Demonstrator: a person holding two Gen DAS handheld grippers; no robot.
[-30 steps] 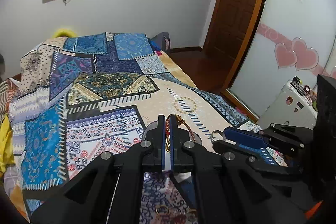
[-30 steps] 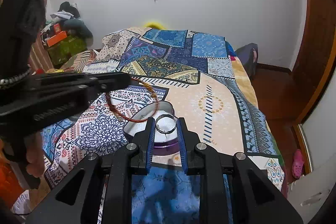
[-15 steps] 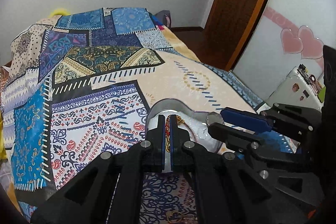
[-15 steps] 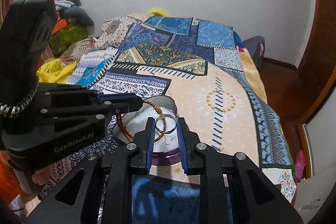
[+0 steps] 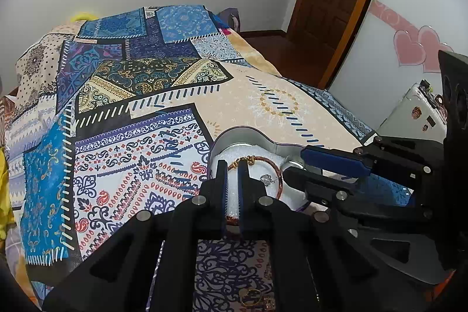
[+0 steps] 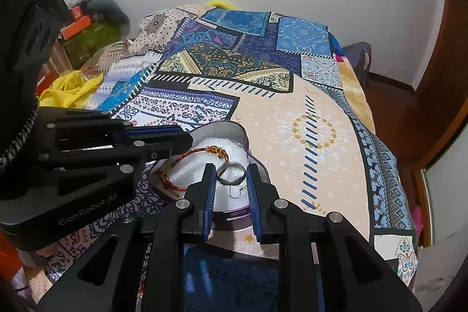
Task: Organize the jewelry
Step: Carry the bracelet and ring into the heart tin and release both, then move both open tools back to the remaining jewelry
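Note:
A heart-shaped metal jewelry tin (image 5: 242, 133) (image 6: 231, 127) with white foam lining sits on the patterned bedspread. A red and gold cord bracelet (image 5: 276, 168) (image 6: 201, 154) lies on the foam inside it. My left gripper (image 5: 231, 165) hangs over the tin with its jaws slightly apart around the bracelet's near edge; it looks released. My right gripper (image 6: 231, 174) is shut on a silver ring (image 6: 232, 174), held just above the foam. A small silver earring (image 5: 267, 179) (image 6: 235, 190) lies on the foam below it.
The bed (image 5: 146, 136) carries a blue patchwork spread. More gold jewelry (image 5: 254, 296) lies on the spread under my left gripper. Yellow cloth (image 6: 70, 89) and clutter sit at the left. A wooden door (image 5: 333, 5) and a white cabinet (image 5: 415, 113) stand to the right.
My left gripper came down with the bracelet into the tin and its jaws parted, leaving the bracelet on the foam. My right gripper lowered the ring to just over the foam.

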